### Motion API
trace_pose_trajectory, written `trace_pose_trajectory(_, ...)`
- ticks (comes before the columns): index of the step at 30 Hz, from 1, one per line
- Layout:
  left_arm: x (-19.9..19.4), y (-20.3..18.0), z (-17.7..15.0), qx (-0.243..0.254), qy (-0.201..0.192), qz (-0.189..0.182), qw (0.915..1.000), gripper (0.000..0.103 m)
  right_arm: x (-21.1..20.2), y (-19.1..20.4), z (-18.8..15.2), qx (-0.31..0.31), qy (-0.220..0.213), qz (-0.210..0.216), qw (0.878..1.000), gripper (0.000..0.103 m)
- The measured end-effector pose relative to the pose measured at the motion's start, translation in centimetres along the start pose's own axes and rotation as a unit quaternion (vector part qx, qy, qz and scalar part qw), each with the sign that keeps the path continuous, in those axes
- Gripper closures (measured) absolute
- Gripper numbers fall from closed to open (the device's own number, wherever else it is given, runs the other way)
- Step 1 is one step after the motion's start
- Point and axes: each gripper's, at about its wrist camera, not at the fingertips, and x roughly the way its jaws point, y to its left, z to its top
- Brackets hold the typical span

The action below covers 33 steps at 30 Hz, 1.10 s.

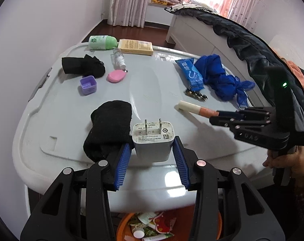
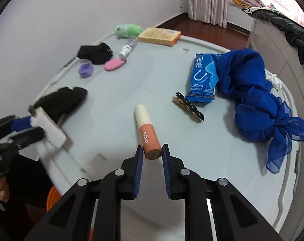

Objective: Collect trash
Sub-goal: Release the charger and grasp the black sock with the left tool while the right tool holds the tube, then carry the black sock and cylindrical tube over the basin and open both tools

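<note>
Lip-gloss tube (image 2: 146,134), cream cap and peach body printed "novo", is clamped at its base between the blue pads of the right hand-held gripper (image 2: 152,153), its capped end pointing away over the grey counter (image 2: 115,92). In the left wrist view the same tube (image 1: 194,108) sticks out from that gripper's closed fingers, cap tip just above the surface. The left hand-held gripper (image 1: 153,150) holds a white vivo charger plug (image 1: 153,138) by its sides, prongs up, pads pressed on it. Below the counter's near edge sits an orange bin (image 1: 121,229) with wrappers and scraps inside. Loose on the counter: a black sock (image 1: 109,126) beside the charger, a beaded hair clip (image 2: 190,106), a blue packet (image 2: 203,78) touching a crumpled blue scarf (image 2: 256,98), a pink case (image 2: 113,64), a purple cup (image 2: 85,70), another black sock (image 2: 95,53), a small spray bottle (image 2: 128,47), a green bottle (image 2: 127,30) and a yellow box (image 2: 160,36)
</note>
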Motion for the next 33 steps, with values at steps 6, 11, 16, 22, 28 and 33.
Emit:
trace_pose_trajectory(6, -1.6, -1.9, -1.0, 0.009, 0.009, -0.009, 0.9999, 0.061, -2.5, 1.2, -1.0, 0.001, -0.024, 0.018, 1.0, 0.084)
trace_pose_trajectory(11, -3.1, -3.1, -1.9, 0.014, 0.011, -0.015, 0.9997, 0.061, -4.1, 1.7, -1.2, -0.004, -0.042, 0.02, 0.999, 0.085)
trace_pose_trajectory(16, -4.8, -4.1, -2.0, 0.023, -0.007, -0.016, 0.9996, 0.061, -5.8, 1.7, -0.6, -0.007, -0.067, 0.014, 0.998, 0.085)
trace_pose_trajectory(22, -4.4, -4.7, -1.8, 0.033, -0.006, -0.008, 0.9994, 0.061, -6.1, 1.2, -0.1, -0.006, -0.075, 0.009, 0.997, 0.085)
trace_pose_trajectory(28, -3.4, -3.9, -2.1, 0.025, 0.004, -0.005, 0.9997, 0.061, -6.9, 1.4, 0.0, -0.011, -0.089, 0.011, 0.996, 0.085)
trace_pose_trajectory(33, -4.2, -1.8, -1.8, 0.006, -0.003, 0.014, 0.9999, 0.061, -9.2, 3.2, -1.3, -0.024, -0.101, 0.025, 0.994, 0.085)
